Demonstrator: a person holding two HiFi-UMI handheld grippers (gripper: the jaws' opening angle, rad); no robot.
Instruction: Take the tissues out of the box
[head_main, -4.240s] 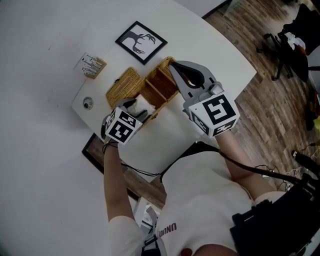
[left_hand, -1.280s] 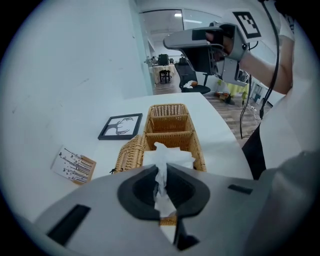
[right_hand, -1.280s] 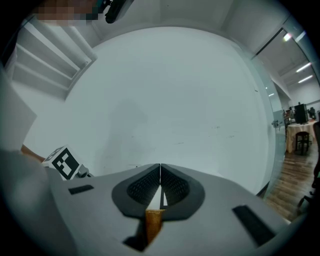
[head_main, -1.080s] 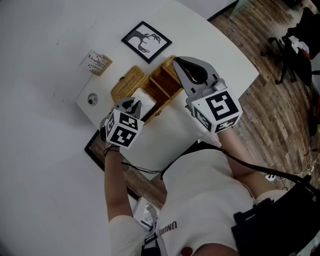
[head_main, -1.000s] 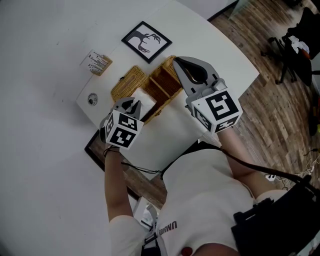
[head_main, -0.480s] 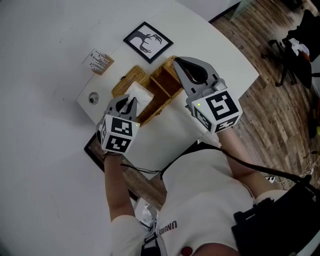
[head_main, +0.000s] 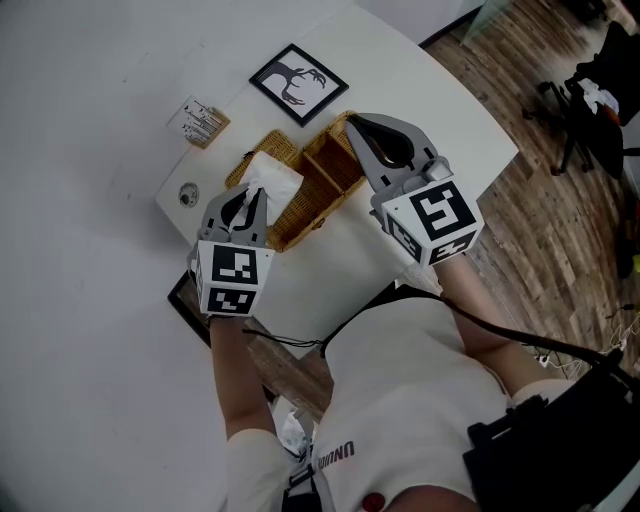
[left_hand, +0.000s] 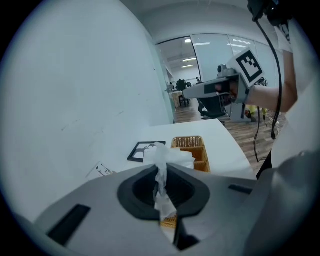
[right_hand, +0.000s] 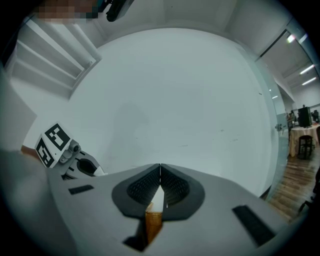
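Note:
A white tissue (head_main: 272, 176) stands up out of the left half of the wicker box (head_main: 318, 172) on the white table (head_main: 420, 90). My left gripper (head_main: 251, 194) hangs above the box's near left end, shut on the tissue's lower part. In the left gripper view the tissue (left_hand: 161, 156) runs down between the closed jaws of that gripper (left_hand: 160, 172), with the box (left_hand: 192, 148) behind it. My right gripper (head_main: 349, 124) is shut, its tips at the box's far right corner. In the right gripper view a strip of wicker (right_hand: 152, 223) shows below the closed tips (right_hand: 160, 167). Whether they pinch the rim is not visible.
A framed black-and-white picture (head_main: 298, 78) lies beyond the box. A small printed card (head_main: 205, 118) and a small round object (head_main: 188, 193) lie left of it near the table's edge. An office chair (head_main: 575, 100) stands on the wooden floor at the right.
My left gripper has risen and tipped, drawing the tissue up and further out of the box. The right gripper has kept still at the box's corner.

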